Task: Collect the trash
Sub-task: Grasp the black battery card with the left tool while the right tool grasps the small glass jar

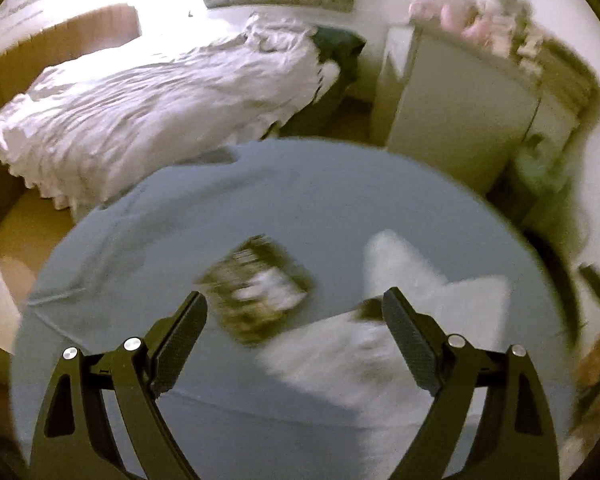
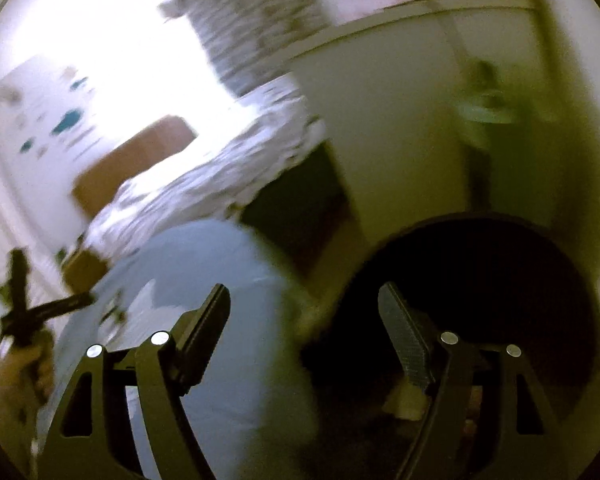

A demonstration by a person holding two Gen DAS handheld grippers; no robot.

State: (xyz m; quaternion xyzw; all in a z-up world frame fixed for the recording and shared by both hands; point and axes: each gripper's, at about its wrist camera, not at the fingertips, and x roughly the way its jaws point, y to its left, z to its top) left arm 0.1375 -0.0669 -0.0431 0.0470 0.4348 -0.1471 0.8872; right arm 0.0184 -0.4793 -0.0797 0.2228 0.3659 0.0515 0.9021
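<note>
Left wrist view, from the left: rumpled white bedding point(image 1: 152, 112) on a bed beyond the round blue-grey table point(image 1: 172, 216), brown cardboard point(image 1: 64, 44) behind it, a pale cabinet point(image 1: 456, 120) at far right with blurred pink and white things on top. On the table, a dark wrapper point(image 1: 260, 288) with a white patch, lying flat, just ahead of the left gripper point(image 1: 294, 304). Beside it to the right, white crumpled paper point(image 1: 412, 280), partly under the right-hand finger. Left gripper released, jaws wide apart, nothing between them, poised above the table.

Right wrist view, from the left: the other gripper as a dark smear at the edge, then the same blue-grey table point(image 2: 220, 264), with bedding behind. Right gripper point(image 2: 304, 300) also spread wide and empty. Under its right-hand finger, a round dark bin point(image 2: 480, 272), open mouth facing up, standing just beside the table's edge. Pale scraps low inside, possibly trash, though too blurred to say.
</note>
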